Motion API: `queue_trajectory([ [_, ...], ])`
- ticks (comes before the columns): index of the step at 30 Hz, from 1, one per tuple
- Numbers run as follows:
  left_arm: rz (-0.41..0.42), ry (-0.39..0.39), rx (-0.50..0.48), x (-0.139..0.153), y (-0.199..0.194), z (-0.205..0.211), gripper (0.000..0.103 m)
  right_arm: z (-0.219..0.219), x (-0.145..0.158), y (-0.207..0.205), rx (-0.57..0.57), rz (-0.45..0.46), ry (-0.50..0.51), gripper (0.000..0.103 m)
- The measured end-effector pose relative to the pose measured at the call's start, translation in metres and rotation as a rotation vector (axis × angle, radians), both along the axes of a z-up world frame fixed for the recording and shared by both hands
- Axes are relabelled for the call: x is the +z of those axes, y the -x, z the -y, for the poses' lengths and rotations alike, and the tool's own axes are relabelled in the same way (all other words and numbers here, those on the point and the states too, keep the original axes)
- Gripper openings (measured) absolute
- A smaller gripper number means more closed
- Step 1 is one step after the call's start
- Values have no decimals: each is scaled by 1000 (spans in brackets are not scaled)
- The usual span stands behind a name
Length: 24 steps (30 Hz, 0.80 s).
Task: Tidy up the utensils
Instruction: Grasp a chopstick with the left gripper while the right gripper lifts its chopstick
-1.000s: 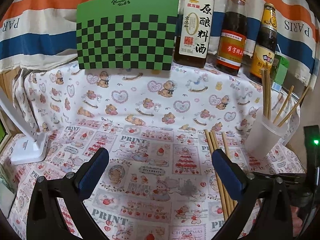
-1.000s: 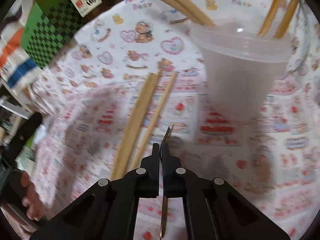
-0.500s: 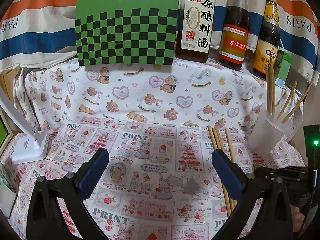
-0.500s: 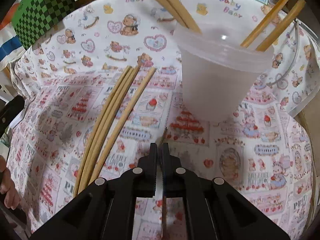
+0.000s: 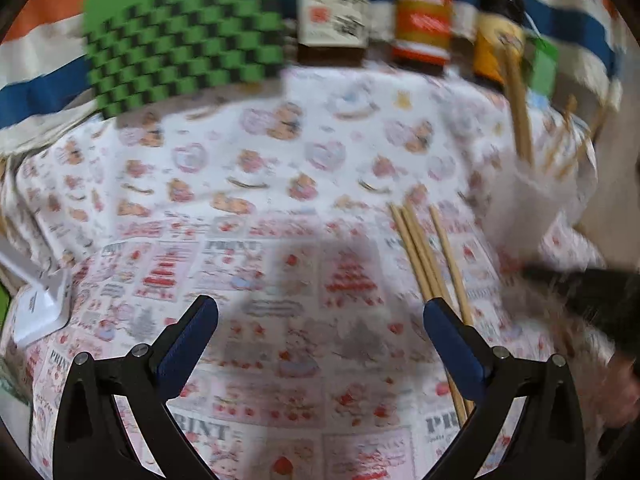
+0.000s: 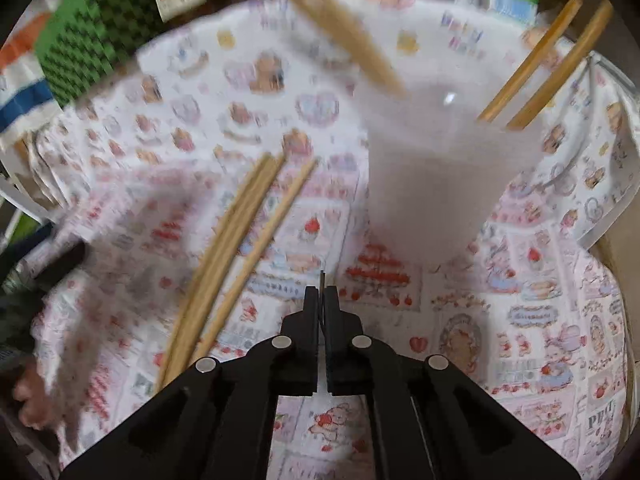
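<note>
My right tongs are pinched together on one thin chopstick, its tip poking out just ahead, angled down toward the cup at upper centre so it can go in with the sticks already standing there. Left tongs are spread wide, nothing between them, tilted down over the desk with the right finger just beside the loose chopsticks at centre right, lined up for the next pick, I'd say.
</note>
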State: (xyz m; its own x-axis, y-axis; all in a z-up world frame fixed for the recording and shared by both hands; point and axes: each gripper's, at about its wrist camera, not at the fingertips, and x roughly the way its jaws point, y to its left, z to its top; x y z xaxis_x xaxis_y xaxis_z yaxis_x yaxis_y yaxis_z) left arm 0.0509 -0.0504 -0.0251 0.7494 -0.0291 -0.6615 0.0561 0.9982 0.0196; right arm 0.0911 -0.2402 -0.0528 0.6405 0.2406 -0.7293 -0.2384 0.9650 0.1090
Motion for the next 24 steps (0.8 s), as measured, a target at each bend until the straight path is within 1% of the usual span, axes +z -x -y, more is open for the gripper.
queue_trajectory([
  [1, -7, -2, -17, -2, 0, 5, 102, 4, 7, 4, -10, 36, -17, 3],
  [2, -22, -1, -42, -3, 0, 10, 102, 10, 18, 11, -18, 87, -49, 3],
  [4, -55, 13, -85, -7, -1, 17, 100, 22, 35, 22, -26, 156, -114, 3],
  [5, -78, 21, -104, -10, -2, 21, 89, 28, 45, 30, -29, 198, -150, 3],
  [6, -101, 26, -118, -12, -2, 23, 71, 30, 51, 35, -31, 229, -163, 3],
  [7, -124, 41, -136, -14, -3, 25, 64, 34, 60, 44, -41, 286, -171, 3],
  [8, -148, 66, -158, -17, -4, 27, 56, 37, 67, 51, -50, 326, -170, 3],
  [9, -166, 84, -175, -19, -5, 28, 51, 39, 72, 56, -56, 351, -168, 3],
  [11, -183, 102, -192, -21, -4, 31, 46, 43, 79, 65, -71, 395, -182, 3],
  [12, -185, 101, -198, -22, -4, 33, 42, 45, 80, 66, -71, 397, -189, 3],
  [15, -191, 101, -217, -23, -2, 37, 36, 45, 82, 62, -56, 366, -166, 3],
  [17, -206, 106, -231, -25, -3, 38, 31, 45, 76, 57, -66, 338, -168, 3],
  [20, -221, 112, -249, -29, -5, 41, 29, 45, 68, 49, -62, 291, -179, 3],
  [24, -226, 116, -256, -29, -6, 44, 29, 45, 63, 46, -62, 275, -180, 3],
])
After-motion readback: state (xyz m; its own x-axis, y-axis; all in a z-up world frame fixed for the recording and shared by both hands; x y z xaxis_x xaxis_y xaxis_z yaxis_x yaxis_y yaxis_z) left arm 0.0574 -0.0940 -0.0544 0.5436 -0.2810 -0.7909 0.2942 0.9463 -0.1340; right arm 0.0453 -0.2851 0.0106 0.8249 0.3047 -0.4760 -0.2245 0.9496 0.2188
